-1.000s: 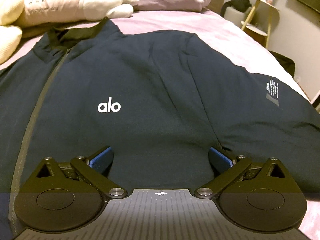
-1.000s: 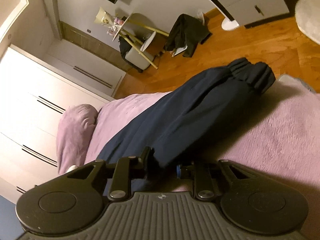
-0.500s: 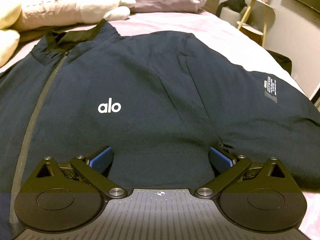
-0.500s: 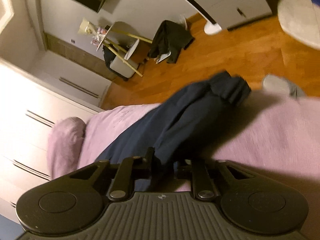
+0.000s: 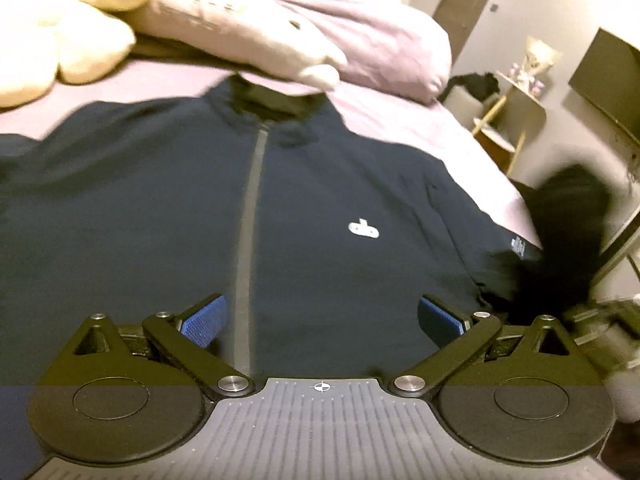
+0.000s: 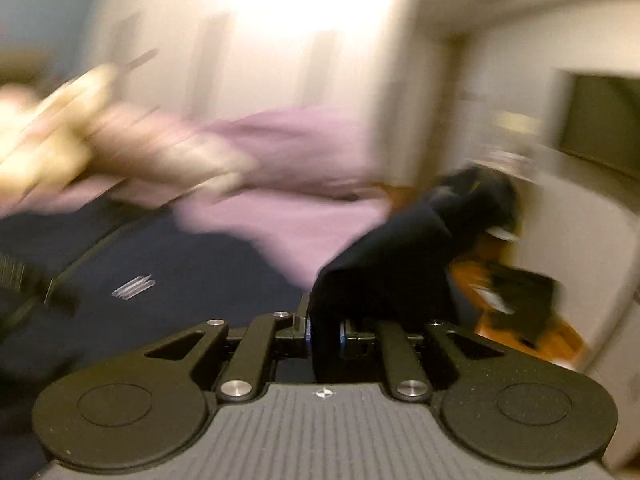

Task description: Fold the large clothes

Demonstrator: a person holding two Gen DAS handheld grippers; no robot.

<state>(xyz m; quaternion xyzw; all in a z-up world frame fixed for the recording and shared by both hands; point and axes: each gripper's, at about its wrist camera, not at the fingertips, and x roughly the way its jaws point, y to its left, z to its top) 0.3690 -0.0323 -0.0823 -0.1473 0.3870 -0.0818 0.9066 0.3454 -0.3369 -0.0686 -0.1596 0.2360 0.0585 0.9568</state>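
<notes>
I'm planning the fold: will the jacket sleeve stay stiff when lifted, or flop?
Probably floppy: the sleeve bunches and droops from the right gripper, which is shut on it. Likely light, since a narrow pinch carries it. The jacket looks smooth, so the fabric might slide on the bedspread.

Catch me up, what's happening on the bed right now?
A person with a handheld gripper in each hand is folding a navy zip jacket laid front-up on a pink bed. The right gripper is shut on the jacket's sleeve, which is raised off the bed; the picture is heavily blurred. The left gripper is open above the jacket's lower front, holding nothing.
</notes>
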